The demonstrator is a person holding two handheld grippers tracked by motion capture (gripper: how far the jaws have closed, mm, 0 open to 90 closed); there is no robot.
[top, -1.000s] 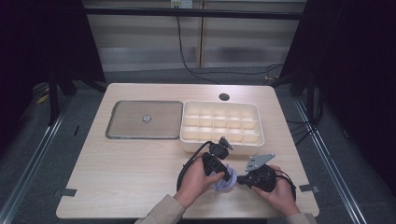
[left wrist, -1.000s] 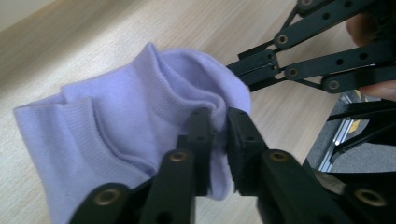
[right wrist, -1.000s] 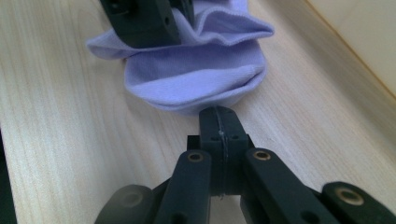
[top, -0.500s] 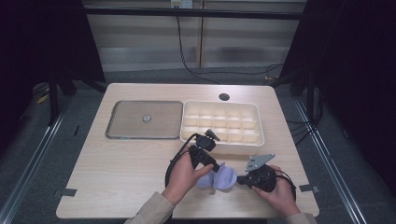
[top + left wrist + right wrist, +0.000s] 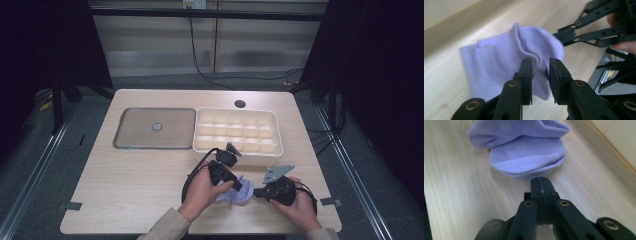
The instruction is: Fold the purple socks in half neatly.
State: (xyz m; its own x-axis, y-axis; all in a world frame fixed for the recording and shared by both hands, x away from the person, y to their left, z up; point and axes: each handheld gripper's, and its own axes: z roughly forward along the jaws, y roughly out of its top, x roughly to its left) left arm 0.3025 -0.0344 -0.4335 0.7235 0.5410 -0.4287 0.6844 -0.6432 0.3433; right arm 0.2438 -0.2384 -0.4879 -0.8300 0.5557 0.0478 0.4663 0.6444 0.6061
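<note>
A purple sock (image 5: 234, 196) lies bunched near the table's front edge, between my two grippers. My left gripper (image 5: 239, 186) reaches down onto it from the left. In the left gripper view its jaws (image 5: 540, 61) have just been closing and pinch a raised fold of the sock (image 5: 499, 57). My right gripper (image 5: 256, 193) points left at the sock's right end. In the right gripper view its jaws (image 5: 541, 180) are shut tight where the hem of the sock (image 5: 524, 162) meets the tips. Those same jaws (image 5: 557, 37) meet the sock's far edge in the left gripper view.
A white tray (image 5: 235, 110) with several compartments stands just behind the hands. A flat grey metal tray (image 5: 135, 131) with a small knob lies to its left. A cable hole (image 5: 240, 104) sits at the table's back. Bare tabletop (image 5: 125, 185) lies left of the hands.
The left hand swung out left, drawing the sock with it, then came back right onto the sock. The right hand stayed put.
</note>
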